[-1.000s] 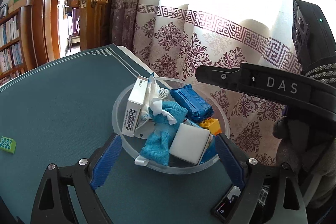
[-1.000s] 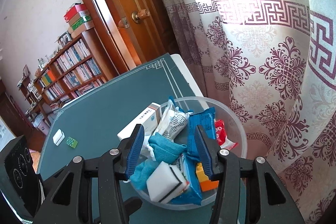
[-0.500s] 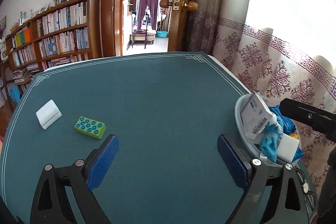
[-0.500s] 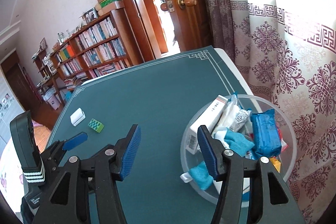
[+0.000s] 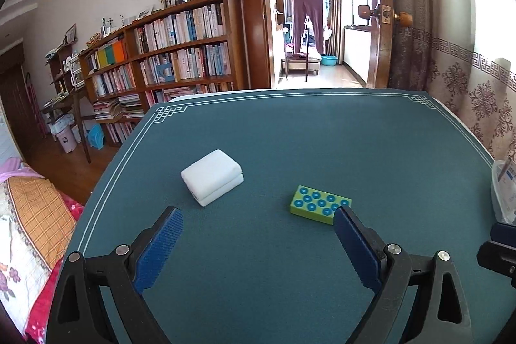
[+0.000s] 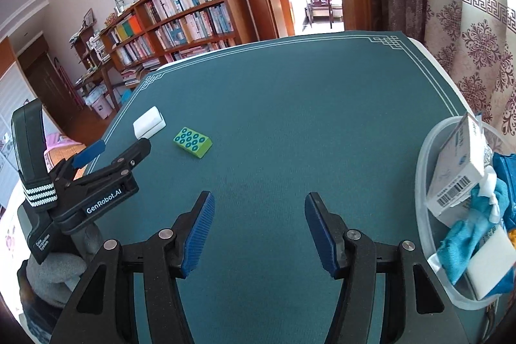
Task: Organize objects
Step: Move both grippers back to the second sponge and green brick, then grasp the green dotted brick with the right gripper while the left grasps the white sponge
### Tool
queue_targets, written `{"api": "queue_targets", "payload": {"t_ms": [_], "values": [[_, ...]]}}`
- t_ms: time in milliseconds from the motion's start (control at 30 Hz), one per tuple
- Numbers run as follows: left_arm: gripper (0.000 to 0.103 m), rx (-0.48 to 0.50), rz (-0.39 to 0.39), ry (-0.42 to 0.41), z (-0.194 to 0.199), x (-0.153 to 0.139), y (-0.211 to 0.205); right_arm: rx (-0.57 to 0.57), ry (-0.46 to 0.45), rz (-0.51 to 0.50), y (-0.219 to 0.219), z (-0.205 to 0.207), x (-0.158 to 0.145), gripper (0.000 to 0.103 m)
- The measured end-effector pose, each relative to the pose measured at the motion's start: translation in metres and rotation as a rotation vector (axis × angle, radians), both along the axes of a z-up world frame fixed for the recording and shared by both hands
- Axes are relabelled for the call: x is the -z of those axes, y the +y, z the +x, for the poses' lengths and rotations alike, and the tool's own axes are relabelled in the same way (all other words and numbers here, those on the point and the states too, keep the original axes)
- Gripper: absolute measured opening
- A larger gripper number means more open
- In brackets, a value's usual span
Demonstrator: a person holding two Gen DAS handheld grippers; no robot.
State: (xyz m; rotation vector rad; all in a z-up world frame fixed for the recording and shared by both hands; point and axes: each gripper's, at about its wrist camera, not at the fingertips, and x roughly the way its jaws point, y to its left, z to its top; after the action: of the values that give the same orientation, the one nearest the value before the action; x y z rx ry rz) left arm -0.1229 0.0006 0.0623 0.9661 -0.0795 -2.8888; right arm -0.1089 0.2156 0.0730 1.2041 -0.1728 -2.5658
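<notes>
A white block [image 5: 212, 176] and a green brick with blue studs [image 5: 320, 204] lie on the teal table [image 5: 290, 134]. My left gripper [image 5: 258, 215] is open and empty just in front of them, the brick beside its right fingertip. In the right wrist view the white block [image 6: 149, 122] and green brick [image 6: 193, 142] lie far left, with the left gripper [image 6: 119, 147] near them. My right gripper [image 6: 259, 202] is open and empty over bare table. A clear bowl [image 6: 422, 182] at the right holds a white box [image 6: 458, 170], blue cloth and other items.
The bowl's edge [image 5: 498, 182] shows at the right of the left wrist view. Bookshelves [image 5: 167, 54] and an open door stand beyond the table's far edge. A patterned curtain [image 6: 477, 47] hangs at the right. A bed lies left of the table.
Both grippers have swung left, away from the bowl. The left gripper now faces the white block and green brick from close by. Both stay open and empty.
</notes>
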Motion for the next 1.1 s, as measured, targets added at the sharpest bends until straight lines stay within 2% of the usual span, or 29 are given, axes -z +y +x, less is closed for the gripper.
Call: {"api": "queue_targets", "payload": {"t_ms": [200,433,600,867,900,967,1100], "values": [[0.097,-0.073,-0.005,-0.03,-0.032,0.016,-0.044,-0.05,-0.059,-0.005,-0.033,-0.013,0.025,0.06],[0.1,-0.046,0.0,-0.071,-0.065,0.032,-0.057,-0.085,-0.101,-0.018,-0.063,-0.032,0.046,0.06],[0.1,-0.02,0.025,-0.146,-0.09,0.041,-0.064,-0.117,-0.094,-0.004,-0.083,-0.045,0.054,0.06],[0.1,0.006,0.074,-0.194,-0.101,0.046,-0.069,-0.147,-0.055,0.0,-0.113,-0.067,0.056,0.064],[0.097,0.013,0.082,-0.198,-0.102,0.046,-0.07,-0.146,-0.05,0.006,-0.117,-0.071,0.056,0.064],[0.087,0.024,0.093,-0.21,-0.103,0.048,-0.071,-0.143,-0.036,0.02,-0.128,-0.079,0.055,0.064],[0.074,0.04,0.11,-0.194,-0.101,0.045,-0.073,-0.133,-0.02,0.042,-0.143,-0.095,0.053,0.065]]}}
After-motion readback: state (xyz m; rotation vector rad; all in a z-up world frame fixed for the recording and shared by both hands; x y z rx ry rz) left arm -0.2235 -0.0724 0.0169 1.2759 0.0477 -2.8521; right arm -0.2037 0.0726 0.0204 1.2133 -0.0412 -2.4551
